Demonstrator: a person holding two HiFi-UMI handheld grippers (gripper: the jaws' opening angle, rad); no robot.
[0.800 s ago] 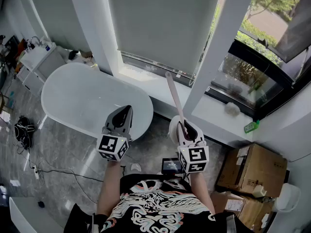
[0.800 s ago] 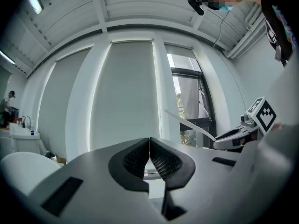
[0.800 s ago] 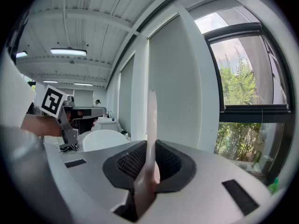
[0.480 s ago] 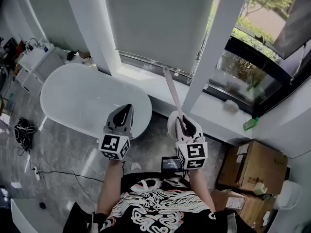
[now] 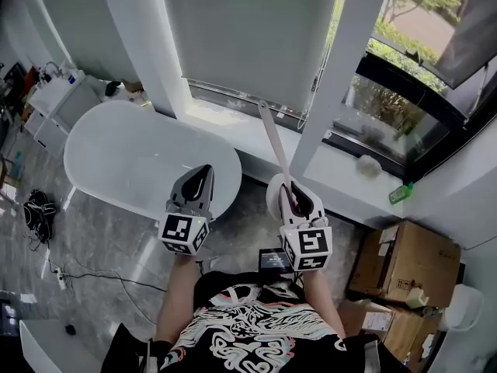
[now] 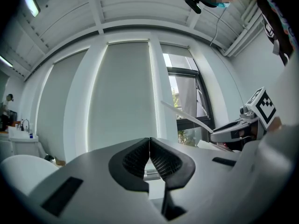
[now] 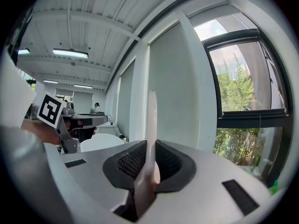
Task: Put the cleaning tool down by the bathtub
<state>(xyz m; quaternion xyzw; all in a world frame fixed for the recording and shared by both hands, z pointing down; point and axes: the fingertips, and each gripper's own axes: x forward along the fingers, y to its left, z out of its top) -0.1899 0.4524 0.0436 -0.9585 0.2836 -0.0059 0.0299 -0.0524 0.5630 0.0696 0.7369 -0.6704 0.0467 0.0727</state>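
The cleaning tool's long pale pink handle (image 5: pixel 272 148) sticks up from my right gripper (image 5: pixel 293 196), which is shut on it; in the right gripper view the handle (image 7: pixel 151 120) runs upright between the black pads (image 7: pixel 168 162). My left gripper (image 5: pixel 203 172) is shut on nothing and hovers over the near end of the white oval bathtub (image 5: pixel 132 162). Its pads (image 6: pixel 161 161) meet in the left gripper view, where the handle (image 6: pixel 186 115) slants at the right. The tool's lower end is hidden.
A white pillar (image 5: pixel 342 76) and a window sill (image 5: pixel 349 183) stand just beyond the right gripper. Cardboard boxes (image 5: pixel 400 270) sit at the right, a dark device (image 5: pixel 273 261) on the floor by my body, cables (image 5: pixel 35 208) at the left, and a white cabinet (image 5: pixel 58 92) beyond the tub.
Both grippers have stayed almost where they were, the right one edging slightly up the view with the handle. The holds are unchanged.
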